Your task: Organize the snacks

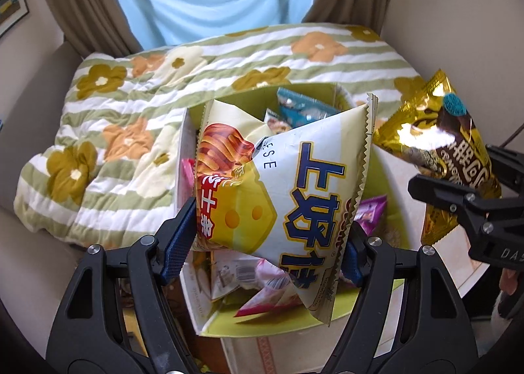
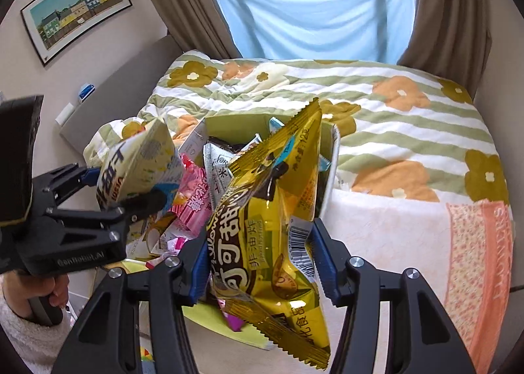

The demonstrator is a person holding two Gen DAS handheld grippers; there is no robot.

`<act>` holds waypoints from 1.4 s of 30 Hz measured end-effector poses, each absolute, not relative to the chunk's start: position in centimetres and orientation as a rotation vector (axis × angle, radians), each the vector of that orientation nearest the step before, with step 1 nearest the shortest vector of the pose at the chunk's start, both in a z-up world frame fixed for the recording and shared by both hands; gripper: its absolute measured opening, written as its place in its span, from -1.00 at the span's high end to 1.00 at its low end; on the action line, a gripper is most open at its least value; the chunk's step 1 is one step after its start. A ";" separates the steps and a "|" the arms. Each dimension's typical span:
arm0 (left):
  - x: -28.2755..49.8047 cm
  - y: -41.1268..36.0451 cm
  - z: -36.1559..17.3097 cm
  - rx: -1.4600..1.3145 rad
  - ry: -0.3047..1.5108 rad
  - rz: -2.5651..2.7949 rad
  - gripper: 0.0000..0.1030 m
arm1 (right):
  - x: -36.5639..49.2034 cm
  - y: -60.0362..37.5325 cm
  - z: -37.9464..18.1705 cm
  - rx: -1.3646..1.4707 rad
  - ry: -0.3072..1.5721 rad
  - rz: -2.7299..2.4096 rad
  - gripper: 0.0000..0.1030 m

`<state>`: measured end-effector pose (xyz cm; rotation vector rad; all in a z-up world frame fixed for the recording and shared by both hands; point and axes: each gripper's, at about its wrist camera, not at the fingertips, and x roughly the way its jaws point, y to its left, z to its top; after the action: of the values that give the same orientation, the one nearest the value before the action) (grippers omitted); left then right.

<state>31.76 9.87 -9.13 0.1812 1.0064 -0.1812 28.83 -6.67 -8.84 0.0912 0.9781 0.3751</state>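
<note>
Claws above the snack box (image 1: 330, 315): left claw (image 1: 265, 246) pinching cheese bag (image 1: 288, 197), right claw (image 2: 262, 262) pinching gold bag (image 2: 271, 210).

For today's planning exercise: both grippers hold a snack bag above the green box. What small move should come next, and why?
Probably lower the left gripper so the cheese snack bag sits inside the green box, then open. The bag hangs over the box, clamped; the gold bag waits beside it in the right gripper.
</note>
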 end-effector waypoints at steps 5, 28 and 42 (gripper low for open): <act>31.4 9.8 -10.8 0.195 1.021 -0.213 -0.40 | 28.6 -5.5 -8.8 0.079 0.988 0.336 0.00; 28.6 11.0 -10.7 0.150 0.987 -0.149 -0.99 | 31.6 -5.0 -10.1 0.057 1.022 0.342 0.00; 27.3 13.0 -10.1 0.088 0.977 -0.114 -0.99 | 33.2 -4.4 -9.8 0.053 0.977 0.317 -0.67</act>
<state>27.25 13.01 -10.12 0.0880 0.9772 -0.1136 33.21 -4.39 -9.82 0.0527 0.9771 0.3173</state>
